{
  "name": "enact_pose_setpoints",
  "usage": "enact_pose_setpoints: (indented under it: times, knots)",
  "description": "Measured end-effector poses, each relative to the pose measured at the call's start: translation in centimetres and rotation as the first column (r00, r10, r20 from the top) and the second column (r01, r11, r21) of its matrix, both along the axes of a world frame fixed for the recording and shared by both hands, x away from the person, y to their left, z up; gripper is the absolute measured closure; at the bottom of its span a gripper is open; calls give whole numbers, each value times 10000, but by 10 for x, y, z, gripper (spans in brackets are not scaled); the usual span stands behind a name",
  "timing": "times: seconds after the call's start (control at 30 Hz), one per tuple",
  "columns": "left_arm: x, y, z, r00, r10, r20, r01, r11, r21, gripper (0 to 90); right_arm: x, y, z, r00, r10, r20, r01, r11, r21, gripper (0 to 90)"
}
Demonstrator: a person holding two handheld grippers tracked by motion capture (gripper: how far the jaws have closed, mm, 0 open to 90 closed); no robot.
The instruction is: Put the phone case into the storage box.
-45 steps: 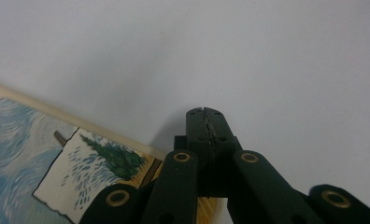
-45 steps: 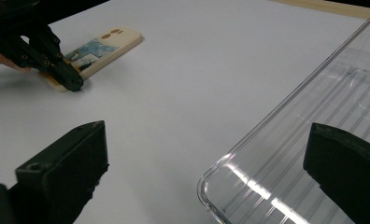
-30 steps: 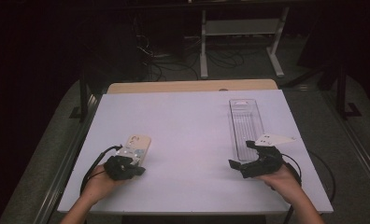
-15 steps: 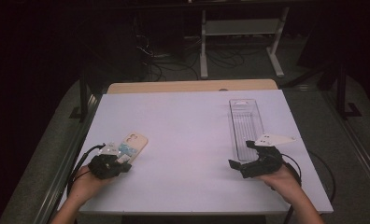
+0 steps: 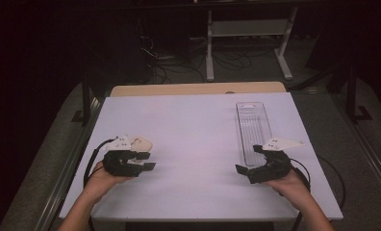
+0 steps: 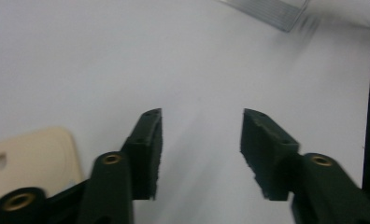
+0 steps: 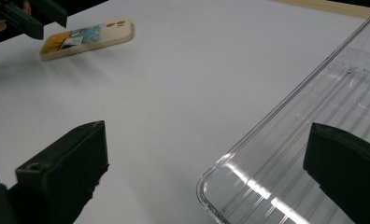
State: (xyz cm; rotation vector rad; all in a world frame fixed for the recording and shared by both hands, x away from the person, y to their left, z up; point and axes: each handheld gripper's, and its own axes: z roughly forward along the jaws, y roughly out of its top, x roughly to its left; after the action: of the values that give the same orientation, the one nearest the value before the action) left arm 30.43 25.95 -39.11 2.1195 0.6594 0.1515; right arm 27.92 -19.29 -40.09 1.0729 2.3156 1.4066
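A cream phone case lies flat on the white table at the left, printed side up in the right gripper view. My left gripper hovers just in front of the case, whose corner lies outside the left jaw. Its jaws have just been opening and stand open over bare table. My right gripper rests at the near end of a long clear plastic tray. It is wide open, with the tray's near corner between the jaws, untouched.
The table's near edge runs just below both hands. A wooden strip borders the far edge. Beyond it the floor is dark, with cables and a metal stand. Bare table stretches between the two grippers.
My left gripper drew back to the left, then rose and came right again, and its jaws have parted. The phone case has turned slightly. The right gripper has stayed put.
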Motion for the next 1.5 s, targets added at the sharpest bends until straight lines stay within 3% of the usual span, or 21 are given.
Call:
enact_pose_setpoints:
  times: [0.1, 0.17, 0.27, 0.33, 0.57, 1.0, 1.1, 1.5]
  knots:
    - [-1, -6, -1, 9997, -153, 200, 155, 9998, -91, 304, 0, 0, 0, 10000, 11, 3, -11, 10000, -1, 0]
    - [-2, -10, -2, 9993, -182, 326, 184, 9998, -50, 143, 0, 0, 0, 10000, 24, 23, -24, 10000, -13, 0]
    - [-4, -12, -3, 9985, -397, 370, 402, 9991, -133, 3, 0, 0, 0, 10000, 19, 16, -19, 10000, -26, 0]
    - [-6, -13, -3, 9975, -507, 485, 512, 9986, -97, 0, 0, 1, 0, 10000, 45, 10, -45, 10000, -57, 0]
    - [-7, -12, -6, 9982, -521, 311, 529, 9983, -244, 0, -1, 1, 0, 10000, 10, 4, -10, 10000, -73, 0]
    - [-2, -12, -3, 9993, -225, 292, 221, 9997, 141, 0, 0, 1, 0, 10000, 5, 24, -5, 10000, -96, 0]
    - [0, -12, 1, 9990, -174, 400, 161, 9994, 318, 0, -1, 1, 0, 10000, -4, 8, 4, 9999, -148, 0]
    - [21, -15, 23, 9972, 486, 568, -505, 9982, 331, 0, 0, 1, 0, 10000, 25, 4, -25, 10000, -85, 0]
